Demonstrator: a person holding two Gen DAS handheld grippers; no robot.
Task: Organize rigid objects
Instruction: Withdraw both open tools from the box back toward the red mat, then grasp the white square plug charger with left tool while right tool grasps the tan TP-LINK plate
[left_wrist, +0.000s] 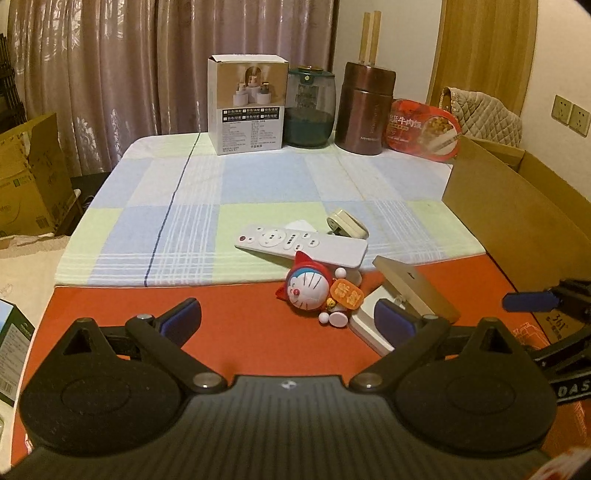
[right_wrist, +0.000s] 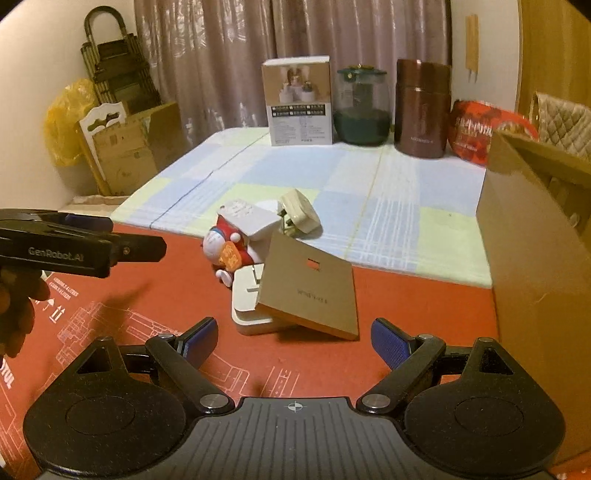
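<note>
Just ahead of my right tool, on the red mat that covers the near part of the table, sits the pile I have to sort. Its nearest piece is a tan flat box propped at a tilt on a white block, its low edge facing my right tool and its broad face running across my line of approach. That is the relation I care about: this box lies straight ahead between the right tool's fingers, so the right hand is better placed for it.

My left tool hangs over the mat with the pile ahead and to its right. From there I see a Doraemon figure lying on its side, nearest to that tool, touching the white block. Behind it a white remote lies with its long axis crossways and slightly slanted, one end above the figure. A cream plug adapter is just beyond the remote.

Both tools are spread wide and hold nothing.

A checked cloth covers the far part of the table. Along its back edge stand a white carton, a green-lidded glass jar, a brown canister and a red food pack. An open cardboard box stands at my right, probably the bin for these things. Curtains hang behind.
</note>
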